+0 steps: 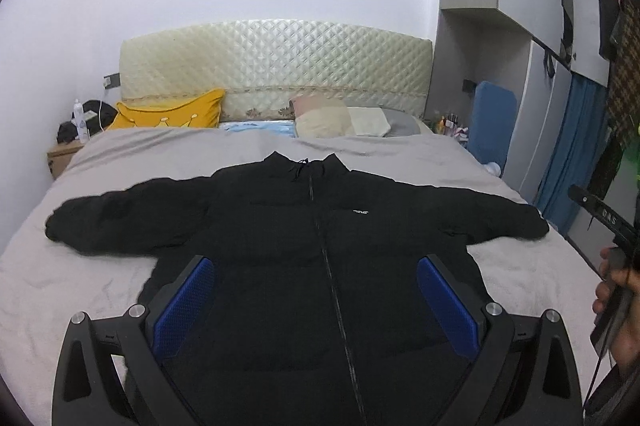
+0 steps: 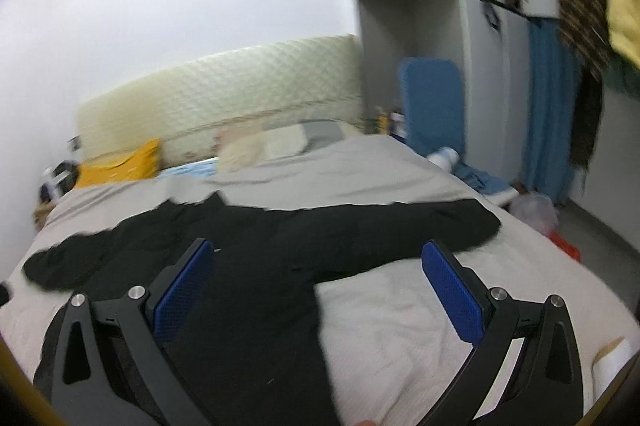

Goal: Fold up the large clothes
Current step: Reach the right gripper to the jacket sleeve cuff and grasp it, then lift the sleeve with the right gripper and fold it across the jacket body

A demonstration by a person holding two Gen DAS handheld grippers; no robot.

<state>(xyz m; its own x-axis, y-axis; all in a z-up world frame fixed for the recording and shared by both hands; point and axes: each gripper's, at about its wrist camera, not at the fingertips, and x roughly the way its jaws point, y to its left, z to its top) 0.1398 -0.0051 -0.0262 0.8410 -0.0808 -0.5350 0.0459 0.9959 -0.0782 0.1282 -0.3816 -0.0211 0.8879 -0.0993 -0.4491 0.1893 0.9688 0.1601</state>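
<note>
Puffer jacket [image 1: 312, 246] lies zipped and spread flat on the bed [image 1: 80, 286], sleeves at 9 and 3 o'clock. Left gripper [image 1: 316, 302] and right gripper [image 2: 316, 290] hover, fingers released. Pinch the right cuff [image 2: 480, 222] deep; padding likely slips

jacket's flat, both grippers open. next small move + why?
Probably bring the right gripper down onto the sleeve stretched toward the bed's right edge. The black jacket lies zipped and spread on the grey bedspread, both sleeves out; neither the right nor the left gripper holds anything, so a sleeve fold likely comes first.
</note>
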